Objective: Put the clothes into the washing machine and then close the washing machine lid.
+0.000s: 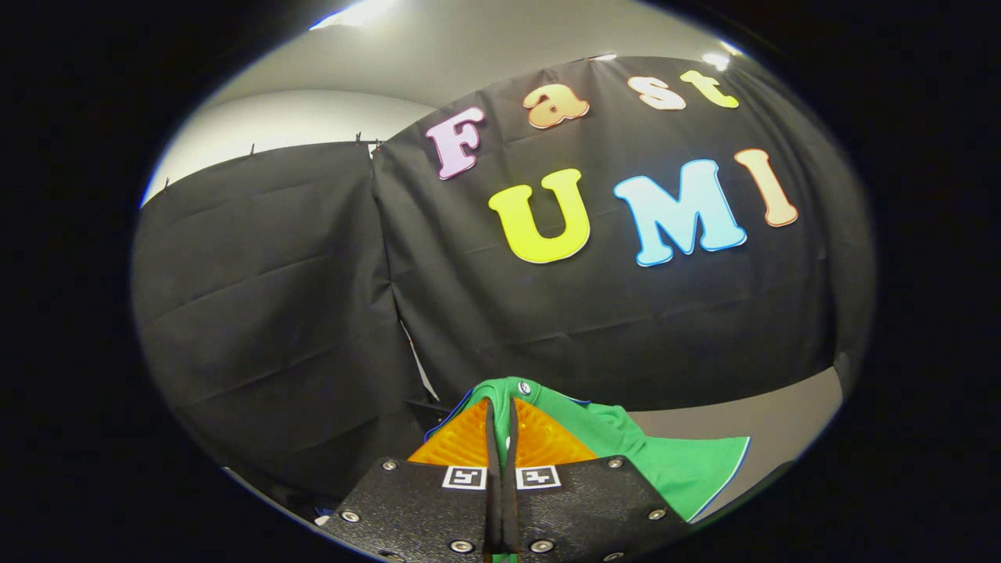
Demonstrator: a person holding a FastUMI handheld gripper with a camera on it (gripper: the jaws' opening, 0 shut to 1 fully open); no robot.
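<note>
We saw the booth's black cloth wall (pixel 610 313) hanging in two panels that met at a seam, creased in broad folds and slack along the bottom. Small clips (pixel 358 139) pinched its top edge. Above the cloth rose a pale plain room wall (pixel 297 117) and ceiling, with bright lamps (pixel 356 12) shining at the top. Below the cloth on the right ran a strip of grey floor (pixel 782 418).

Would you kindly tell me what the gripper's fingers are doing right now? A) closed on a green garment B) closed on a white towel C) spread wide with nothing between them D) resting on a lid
A: the gripper has its fingers pressed together on the green garment, which drapes around and beyond them.
</note>
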